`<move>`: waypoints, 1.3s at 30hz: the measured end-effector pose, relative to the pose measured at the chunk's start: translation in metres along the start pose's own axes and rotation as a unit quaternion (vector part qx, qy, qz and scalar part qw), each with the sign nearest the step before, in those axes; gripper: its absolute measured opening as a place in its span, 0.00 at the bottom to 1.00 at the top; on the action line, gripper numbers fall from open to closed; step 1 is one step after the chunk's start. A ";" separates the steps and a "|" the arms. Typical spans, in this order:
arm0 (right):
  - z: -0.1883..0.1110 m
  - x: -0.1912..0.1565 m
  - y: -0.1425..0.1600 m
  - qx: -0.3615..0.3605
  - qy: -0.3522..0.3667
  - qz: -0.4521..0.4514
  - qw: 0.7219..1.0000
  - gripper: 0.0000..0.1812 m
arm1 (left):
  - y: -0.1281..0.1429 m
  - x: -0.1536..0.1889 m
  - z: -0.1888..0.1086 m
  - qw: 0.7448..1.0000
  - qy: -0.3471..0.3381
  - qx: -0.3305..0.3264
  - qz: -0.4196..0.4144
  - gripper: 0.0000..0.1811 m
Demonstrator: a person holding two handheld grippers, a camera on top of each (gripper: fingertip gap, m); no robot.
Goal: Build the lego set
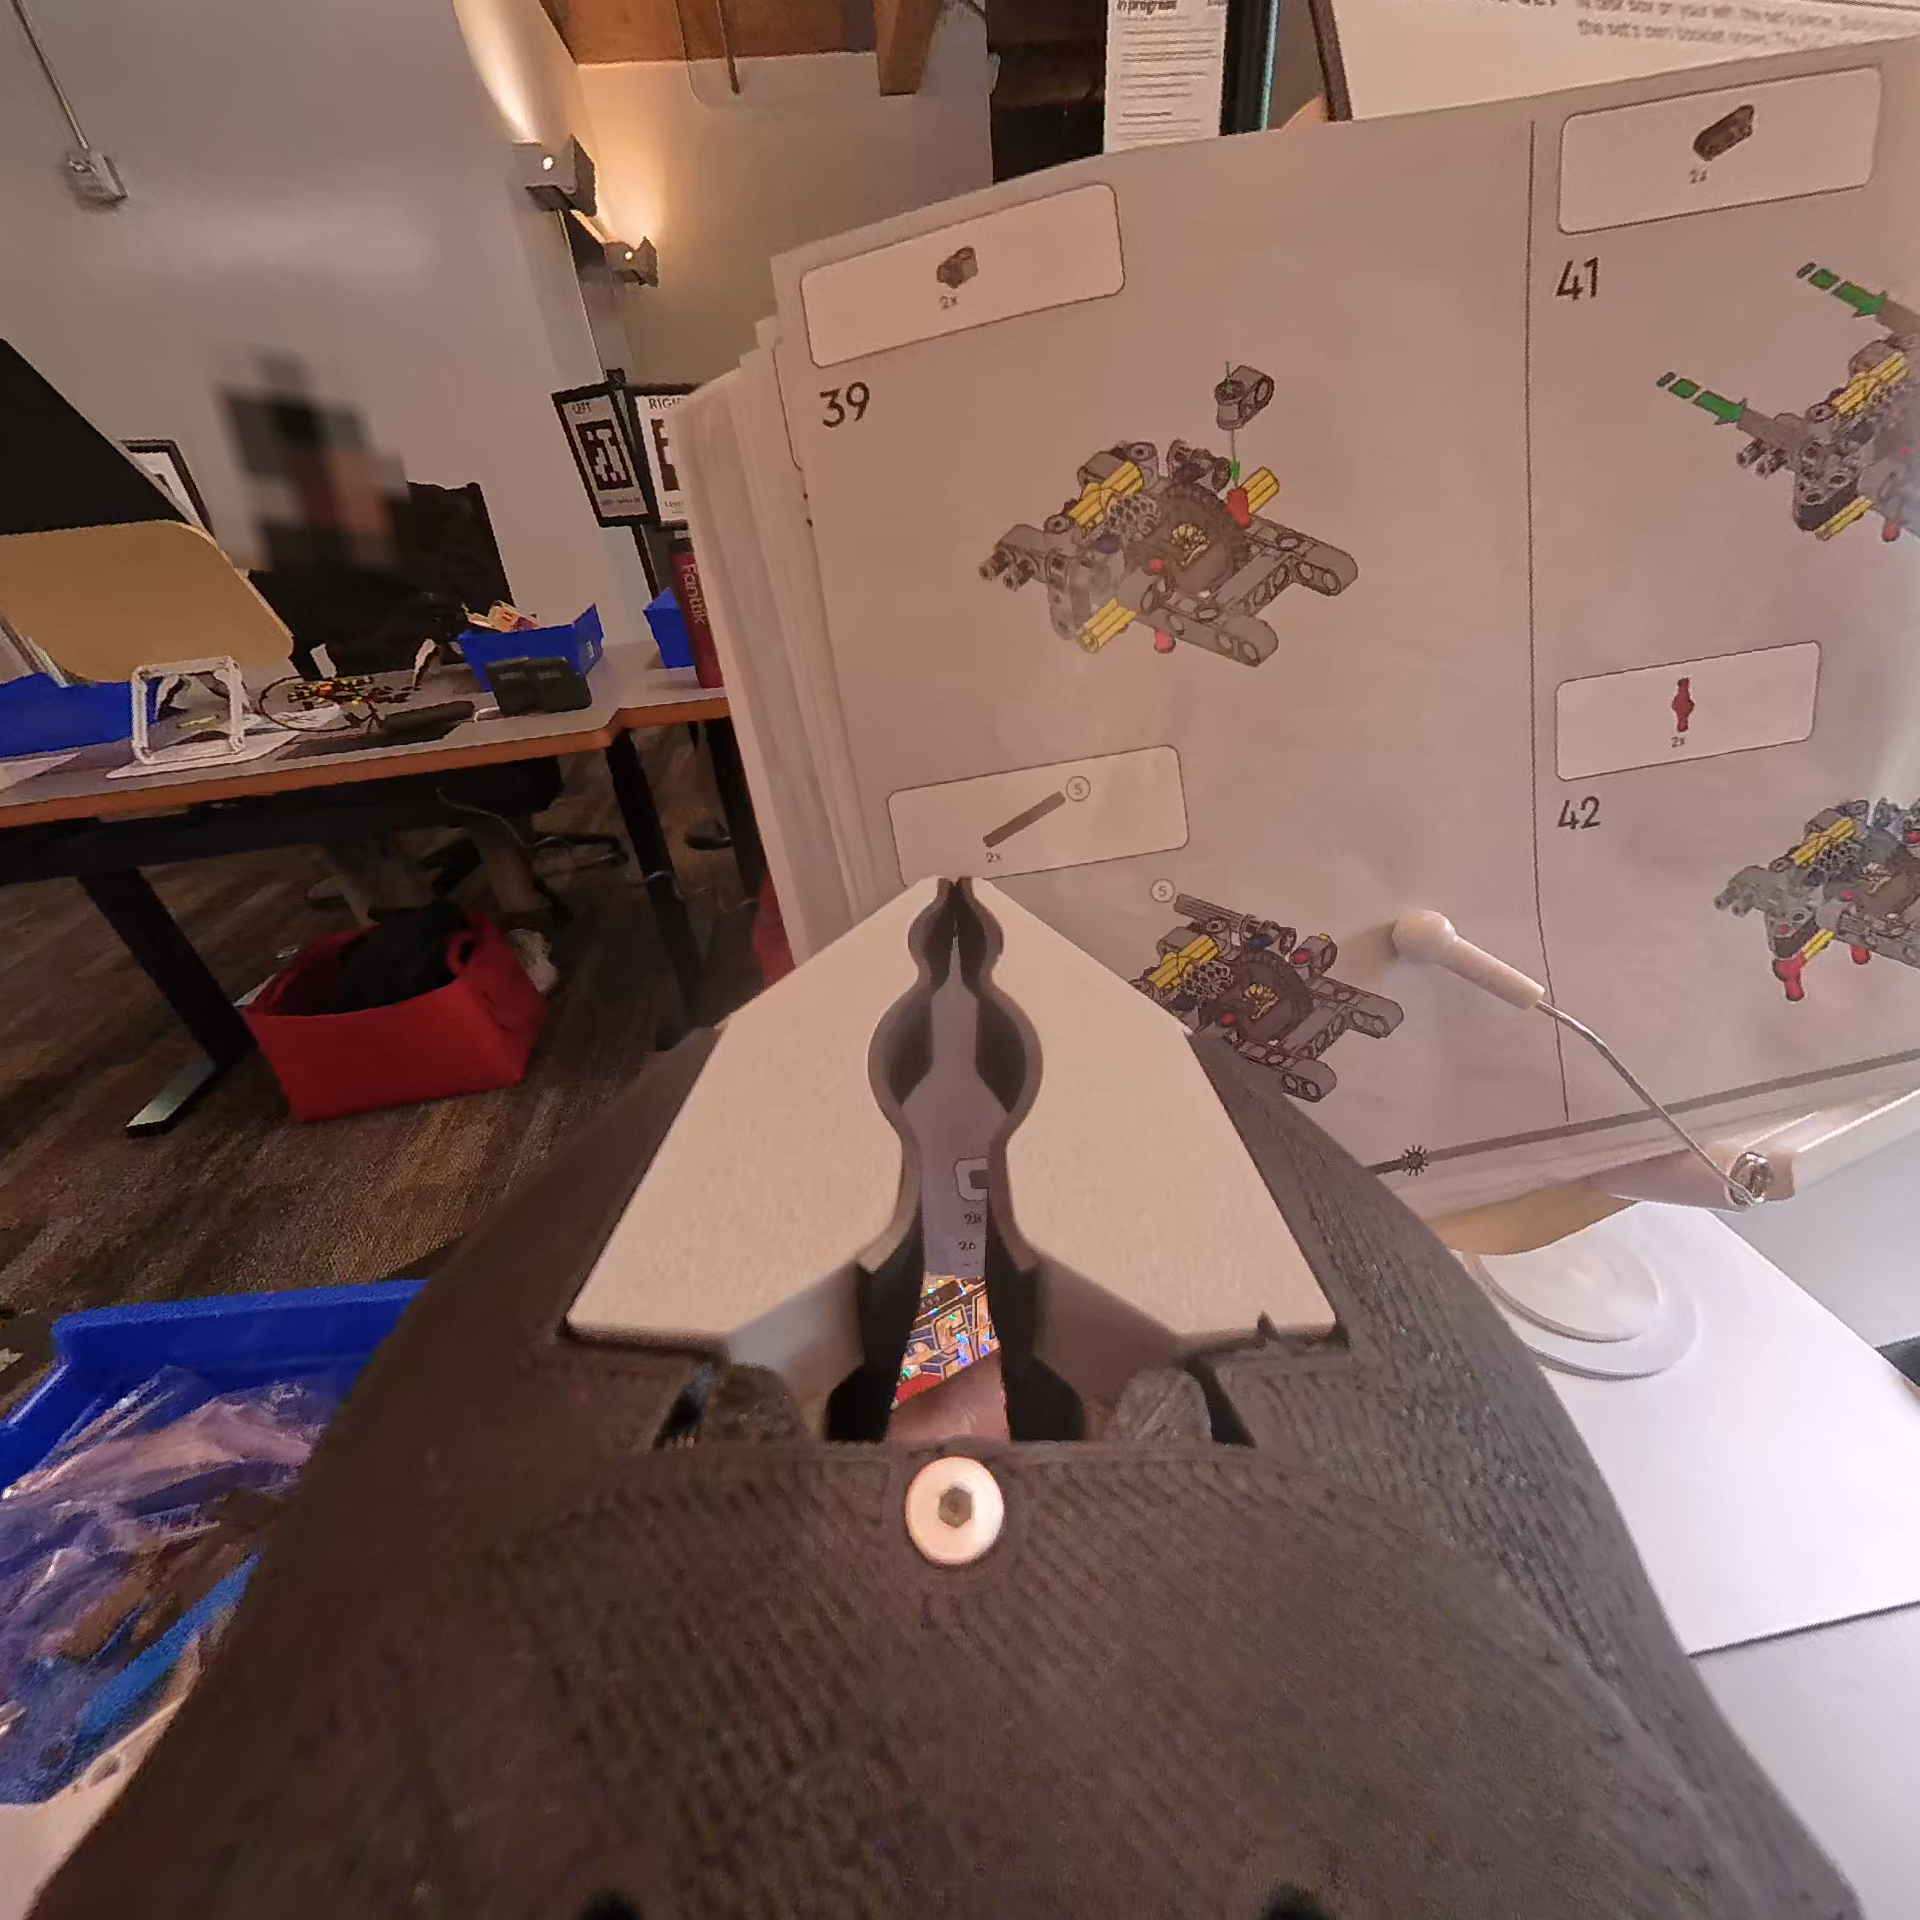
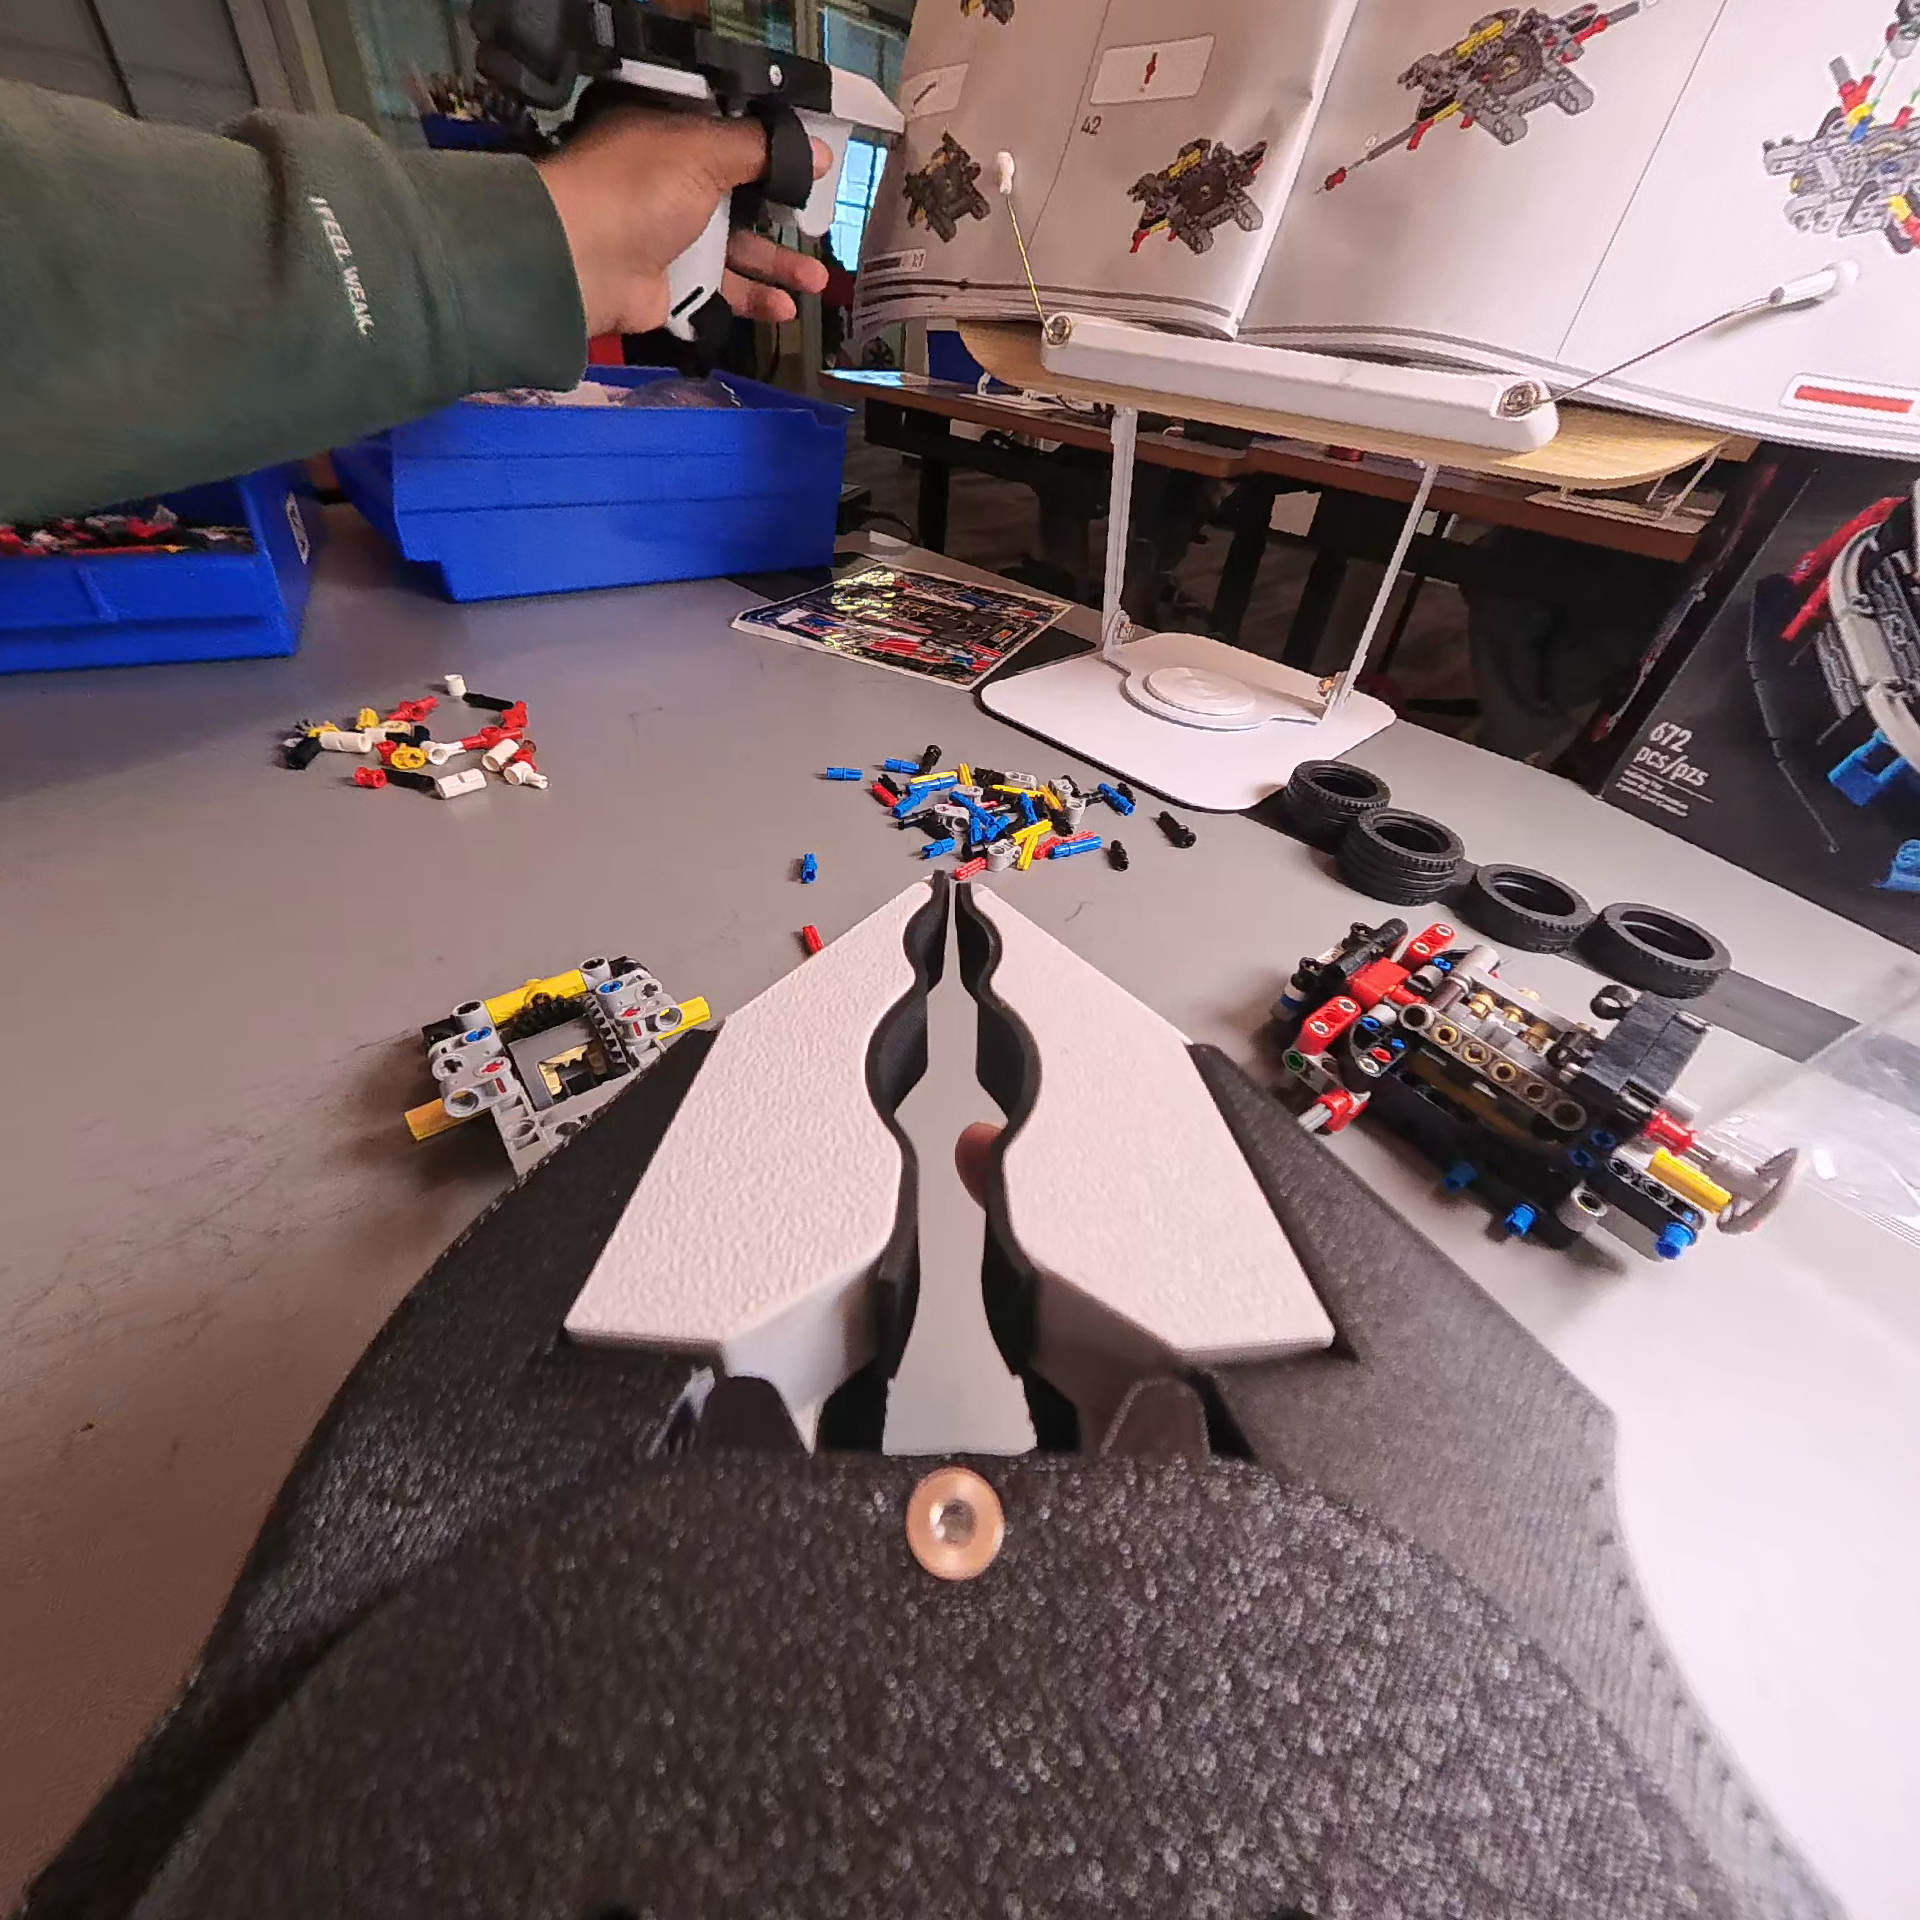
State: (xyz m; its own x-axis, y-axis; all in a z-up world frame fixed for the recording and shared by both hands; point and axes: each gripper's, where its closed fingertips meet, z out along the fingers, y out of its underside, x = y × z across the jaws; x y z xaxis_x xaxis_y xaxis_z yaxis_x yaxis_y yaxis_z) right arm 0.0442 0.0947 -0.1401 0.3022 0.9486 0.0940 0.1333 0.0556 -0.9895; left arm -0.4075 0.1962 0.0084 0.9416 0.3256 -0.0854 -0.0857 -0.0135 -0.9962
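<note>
Shared office or lab workroom set up for assembly recording. Ahead-left of the left gripper: long desks (image 1: 312,769) on black legs, wood-plank floor (image 1: 156,1195), white walls with wall lamps (image 1: 561,171), fiducial marker signs (image 1: 608,457) on stands. A seated person at the far desk. Blue parts bins (image 2: 613,488) ahead-left of the right gripper on a grey table (image 2: 208,1039); a white book stand (image 2: 1195,707) ahead-right.

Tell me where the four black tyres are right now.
Right wrist view: the tyres lie in a row on the grey table, right of the stand's white base.
</note>
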 end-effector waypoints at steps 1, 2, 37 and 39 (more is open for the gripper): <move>0.000 0.000 0.000 -0.001 0.000 0.000 1.000 0.00 | 0.000 0.001 0.000 1.000 0.003 0.000 0.002 0.00; 0.000 0.000 0.000 -0.001 0.000 0.000 1.000 0.00 | 0.001 0.001 0.000 1.000 0.004 0.000 0.004 0.00; -0.007 -0.005 0.003 -0.010 -0.003 -0.032 0.999 0.00 | -0.001 0.118 -0.234 0.971 0.222 0.080 -0.022 0.13; -0.008 -0.006 0.003 -0.010 -0.006 -0.029 1.000 0.00 | 0.002 0.106 -0.258 0.975 0.208 0.068 -0.020 0.15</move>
State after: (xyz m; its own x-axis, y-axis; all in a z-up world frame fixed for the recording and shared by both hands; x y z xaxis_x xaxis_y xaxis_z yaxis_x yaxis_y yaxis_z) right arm 0.0504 0.0870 -0.1424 0.2828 0.9475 0.1493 0.1692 0.1040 -0.9801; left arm -0.2245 -0.0131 -0.0065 0.9932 -0.0897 -0.0741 -0.0626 0.1255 -0.9901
